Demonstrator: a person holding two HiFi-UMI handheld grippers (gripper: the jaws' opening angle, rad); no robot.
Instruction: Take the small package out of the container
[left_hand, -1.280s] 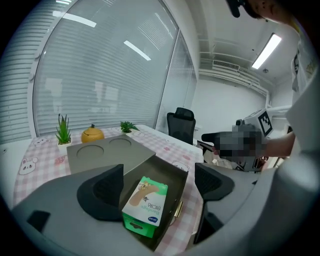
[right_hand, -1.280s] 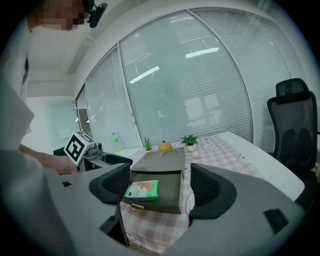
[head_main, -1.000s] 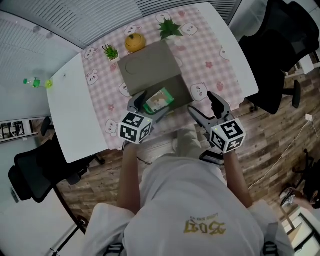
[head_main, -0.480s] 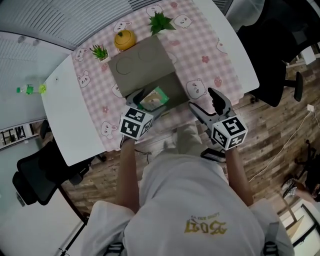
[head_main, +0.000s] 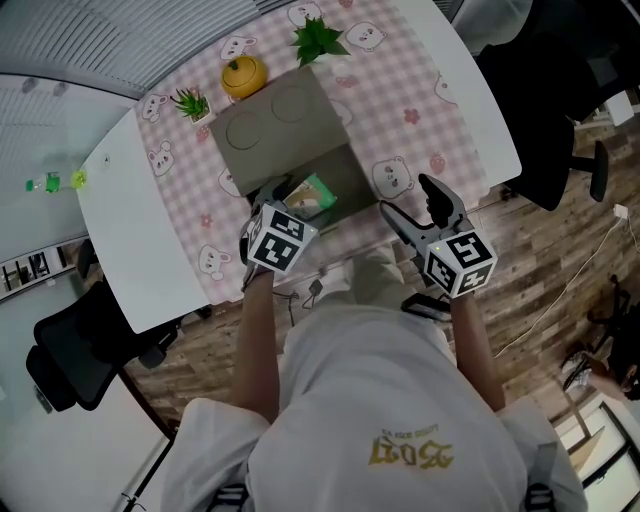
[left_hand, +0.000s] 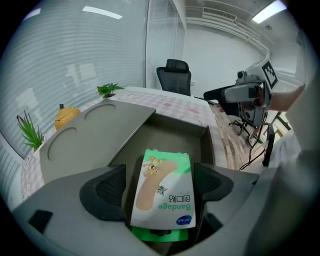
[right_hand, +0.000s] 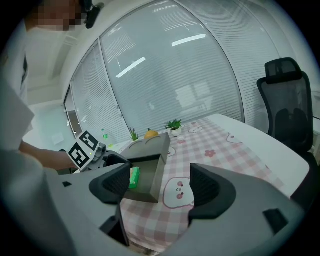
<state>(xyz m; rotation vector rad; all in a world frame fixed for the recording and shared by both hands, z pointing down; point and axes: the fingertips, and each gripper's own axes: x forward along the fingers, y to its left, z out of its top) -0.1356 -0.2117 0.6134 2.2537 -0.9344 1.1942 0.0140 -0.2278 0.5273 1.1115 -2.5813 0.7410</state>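
Note:
The small package (left_hand: 164, 192), a white and green "Bandage" packet, sits between the jaws of my left gripper (left_hand: 160, 175), which is shut on its near end. It hangs over the open well of the grey container (left_hand: 172, 137), whose lid (head_main: 268, 125) lies folded back. The head view has the package (head_main: 312, 197) at the box's near end, just beyond the left marker cube (head_main: 281, 241). My right gripper (head_main: 420, 208) is open and holds nothing, off the table's near edge to the right of the container (right_hand: 149, 172).
A pink checked cloth (head_main: 400, 90) with bear prints covers the white table (head_main: 140, 240). Behind the box stand a yellow pot (head_main: 244, 75) and two small plants (head_main: 317, 40) (head_main: 190, 102). Black office chairs stand right (head_main: 560, 100) and left (head_main: 80, 350).
The left gripper has rolled a little and drawn slightly back, still gripping the package over the box. The right gripper has stayed where it was, open.

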